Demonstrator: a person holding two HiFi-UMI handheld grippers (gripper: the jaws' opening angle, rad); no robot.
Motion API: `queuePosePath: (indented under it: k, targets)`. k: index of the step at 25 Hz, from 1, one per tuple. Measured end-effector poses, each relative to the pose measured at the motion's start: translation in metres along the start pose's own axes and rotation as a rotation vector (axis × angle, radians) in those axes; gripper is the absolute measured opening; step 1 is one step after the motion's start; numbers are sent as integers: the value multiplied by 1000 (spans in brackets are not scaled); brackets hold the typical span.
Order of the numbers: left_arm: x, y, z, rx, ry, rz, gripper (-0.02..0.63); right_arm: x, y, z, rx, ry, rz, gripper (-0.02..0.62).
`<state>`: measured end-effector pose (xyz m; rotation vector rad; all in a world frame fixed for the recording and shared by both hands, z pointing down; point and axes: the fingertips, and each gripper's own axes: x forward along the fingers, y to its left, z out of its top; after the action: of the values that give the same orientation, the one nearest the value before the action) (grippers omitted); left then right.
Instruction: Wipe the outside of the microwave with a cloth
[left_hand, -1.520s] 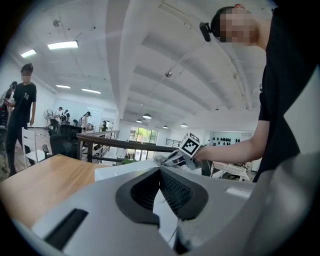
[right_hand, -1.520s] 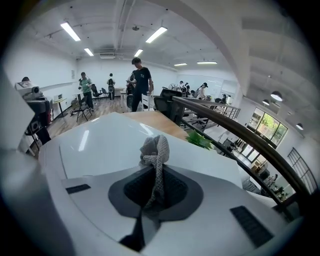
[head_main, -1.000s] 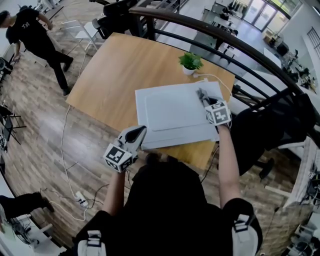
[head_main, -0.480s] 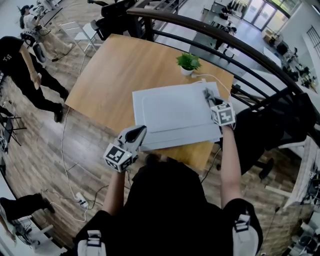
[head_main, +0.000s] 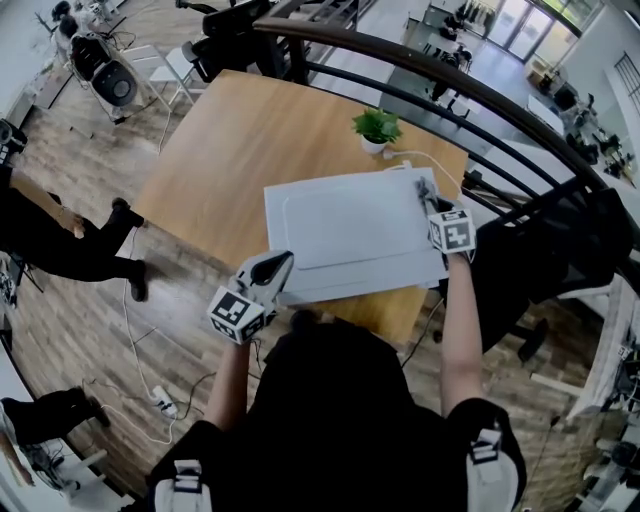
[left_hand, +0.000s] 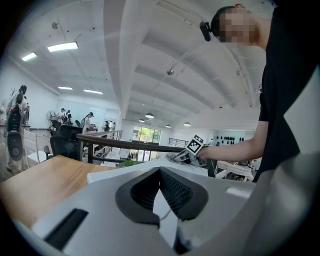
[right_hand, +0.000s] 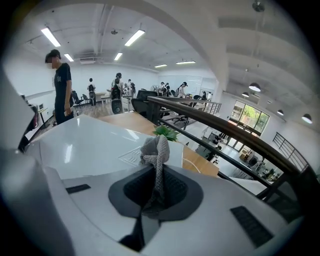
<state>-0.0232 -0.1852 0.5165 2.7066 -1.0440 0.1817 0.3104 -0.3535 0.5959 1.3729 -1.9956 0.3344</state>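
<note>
Open-plan office: chairs, strip lights, railing.

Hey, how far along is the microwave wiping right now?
Done: the cloth is picked up, pinched in the right claw. In hand: it sits on the microwave, at the far right of its top. The left claw is shut and empty by the near left corner. Left: no wiped area shows, so probably most of the top and the sides.

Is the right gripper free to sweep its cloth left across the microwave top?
Probably yes. The microwave top is bare; the right gripper holds the cloth at its right edge, and the left gripper sits by the near-left corner.
</note>
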Motion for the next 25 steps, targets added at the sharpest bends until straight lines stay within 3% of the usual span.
queuePosePath:
  k: [13,19,22,25]
  targets:
    - [4,4,-3,14,10,3,2,30,-24,8,45,5,-12,20]
    - [-4,12,-3,-12,12,50,2,41,-35,19,65,10,-13,20]
    - [-11,14,-7,12,-2,46,2,45,-37,23,60,11,-30,18]
    - [-18,17,-6,-24,22,76,2,47,-37,21,65,24,-55,18]
